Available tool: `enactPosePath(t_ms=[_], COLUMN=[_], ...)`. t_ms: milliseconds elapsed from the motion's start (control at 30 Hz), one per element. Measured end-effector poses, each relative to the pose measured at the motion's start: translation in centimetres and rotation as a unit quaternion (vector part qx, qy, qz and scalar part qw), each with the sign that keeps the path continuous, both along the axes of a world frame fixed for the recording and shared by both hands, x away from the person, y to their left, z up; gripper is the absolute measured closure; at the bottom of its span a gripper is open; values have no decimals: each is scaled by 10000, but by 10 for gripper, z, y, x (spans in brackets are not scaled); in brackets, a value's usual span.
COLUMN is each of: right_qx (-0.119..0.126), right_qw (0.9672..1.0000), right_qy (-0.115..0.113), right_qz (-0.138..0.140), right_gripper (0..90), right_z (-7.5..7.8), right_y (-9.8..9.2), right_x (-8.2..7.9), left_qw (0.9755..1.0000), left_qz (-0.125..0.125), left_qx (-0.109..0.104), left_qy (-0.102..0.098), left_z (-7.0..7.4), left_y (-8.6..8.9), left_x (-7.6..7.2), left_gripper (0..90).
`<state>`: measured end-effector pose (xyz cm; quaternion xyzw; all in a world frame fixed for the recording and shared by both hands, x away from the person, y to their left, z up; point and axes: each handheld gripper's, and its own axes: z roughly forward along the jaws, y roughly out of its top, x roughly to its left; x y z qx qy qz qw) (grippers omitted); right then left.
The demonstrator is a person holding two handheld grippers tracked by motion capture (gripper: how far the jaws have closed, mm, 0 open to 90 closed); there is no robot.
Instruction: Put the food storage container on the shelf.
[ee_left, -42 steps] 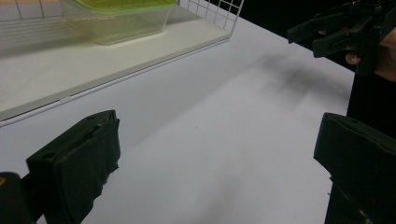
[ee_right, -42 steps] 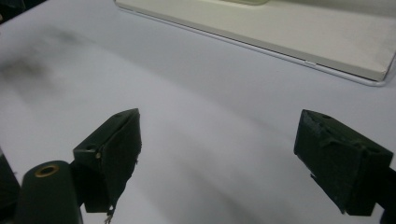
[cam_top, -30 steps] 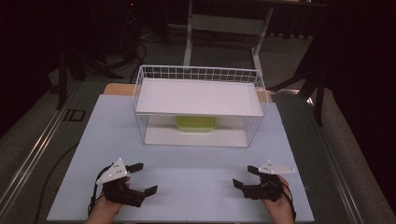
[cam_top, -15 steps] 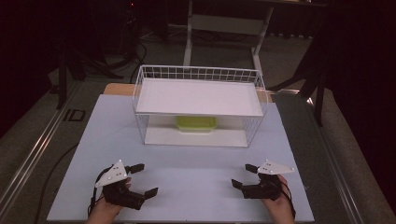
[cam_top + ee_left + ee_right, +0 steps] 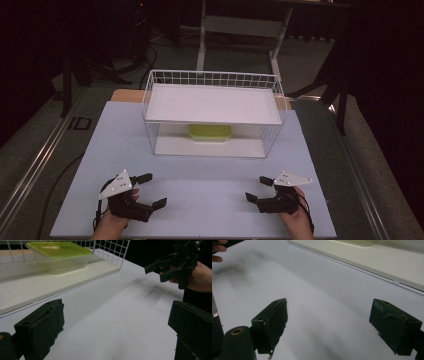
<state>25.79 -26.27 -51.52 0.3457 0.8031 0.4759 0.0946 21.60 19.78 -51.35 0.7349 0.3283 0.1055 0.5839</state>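
A clear box with a green lid [image 5: 210,132] sits on the lower white board [image 5: 210,148] of a white wire rack [image 5: 212,80]. A white shelf [image 5: 212,102] covers the rack above the box. My left gripper [image 5: 154,190] is open near the table's front left, with nothing between its jaws. My right gripper [image 5: 255,189] is open at the front right, also with nothing in it. In the left gripper view the box [image 5: 60,255] lies ahead to the left of my left gripper [image 5: 115,317], and the right gripper [image 5: 172,265] hovers opposite. In the right gripper view, my right gripper [image 5: 329,322] faces bare table.
A pale sheet [image 5: 200,200] covers the table, with a bare stretch between the rack and both grippers. Metal rails [image 5: 35,165] run along the table's left side. Dark stands and a frame [image 5: 240,25] rise behind the table. The rack's board edge [image 5: 374,260] lies ahead of the right gripper.
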Motion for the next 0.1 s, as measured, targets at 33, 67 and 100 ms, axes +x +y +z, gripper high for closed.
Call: enactPosePath(t_ms=[33, 67, 100], right_qx=[9, -3, 40], right_qw=[10000, 10000, 10000], right_qy=[-4, -17, -18], right_qz=[-31, -59, -47], right_gripper=[152, 152, 152], right_z=[0, 1, 1], right_y=[0, -1, -1], right_x=[0, 0, 0], left_qw=[10000, 9999, 9999], left_qz=[41, 60, 88], left_qx=[-47, -108, -141], left_qy=[-5, -2, -13], left_z=[0, 0, 0], left_y=[1, 2, 3], left_x=[1, 1, 1], left_gripper=[13, 13, 13])
